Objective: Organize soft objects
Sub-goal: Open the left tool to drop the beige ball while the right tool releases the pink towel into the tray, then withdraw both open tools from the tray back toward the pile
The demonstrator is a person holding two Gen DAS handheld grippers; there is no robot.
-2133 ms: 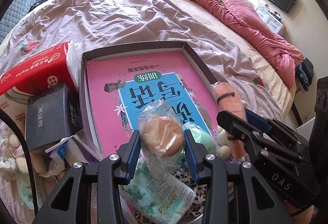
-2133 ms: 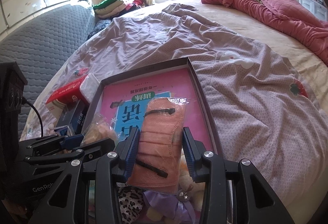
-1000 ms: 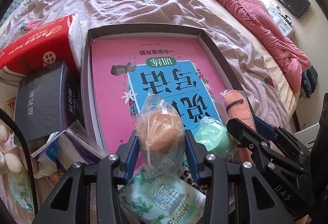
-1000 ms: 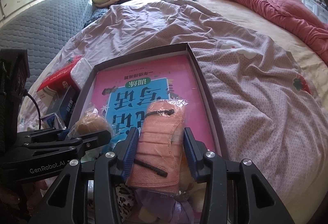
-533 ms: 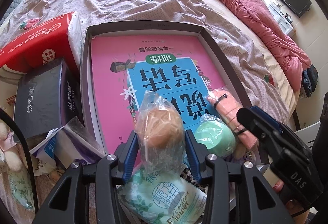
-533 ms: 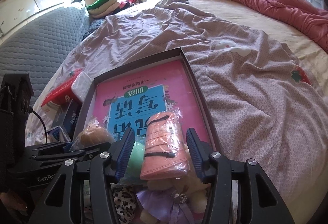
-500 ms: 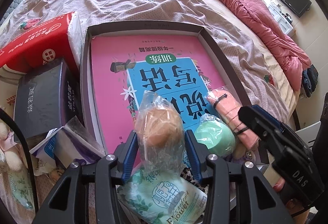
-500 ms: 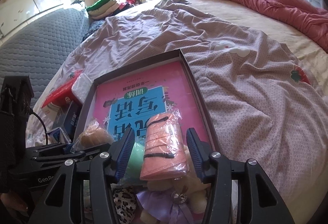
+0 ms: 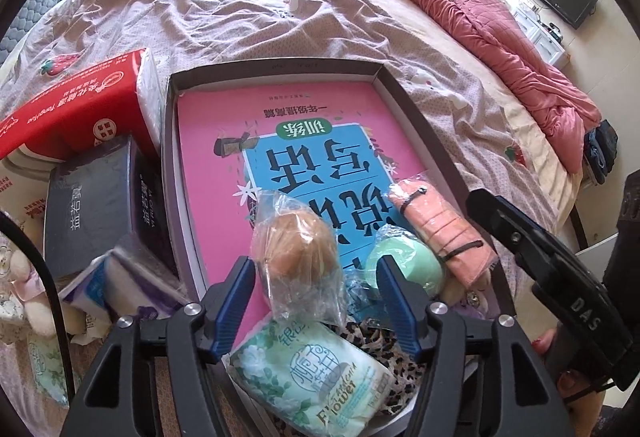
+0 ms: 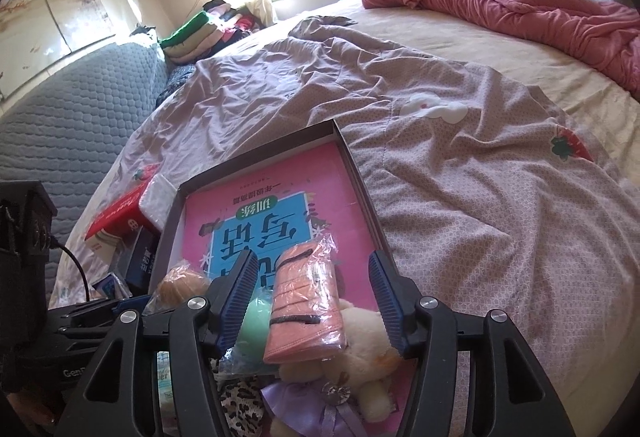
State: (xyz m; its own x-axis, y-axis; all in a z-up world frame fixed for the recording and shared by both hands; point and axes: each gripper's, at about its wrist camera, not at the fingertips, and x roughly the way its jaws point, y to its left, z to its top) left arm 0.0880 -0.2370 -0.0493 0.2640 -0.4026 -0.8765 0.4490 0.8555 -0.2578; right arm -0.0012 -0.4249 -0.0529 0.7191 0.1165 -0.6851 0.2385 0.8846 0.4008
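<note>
Inside the dark tray [image 9: 420, 133], a wrapped pink pouch [image 10: 306, 301] lay lengthwise, its long axis running away from the right gripper [image 10: 314, 301], resting on a plush toy [image 10: 360, 349] and the pink book [image 9: 280, 141]. That gripper tilted downward, its jaws opening, pads clear of the pouch between them. Leftward, the left gripper [image 9: 316, 301] pointed steeply down, jaws opening around a bagged brown ball [image 9: 298, 249] standing upright beside a green ball [image 9: 404, 269].

Both tongs, left [image 9: 316, 289] and right [image 10: 312, 293], are black frames with silver screws and ribbed blue pads; white lettering, possibly "DAS" and "GenRobot", marks their sides.
</note>
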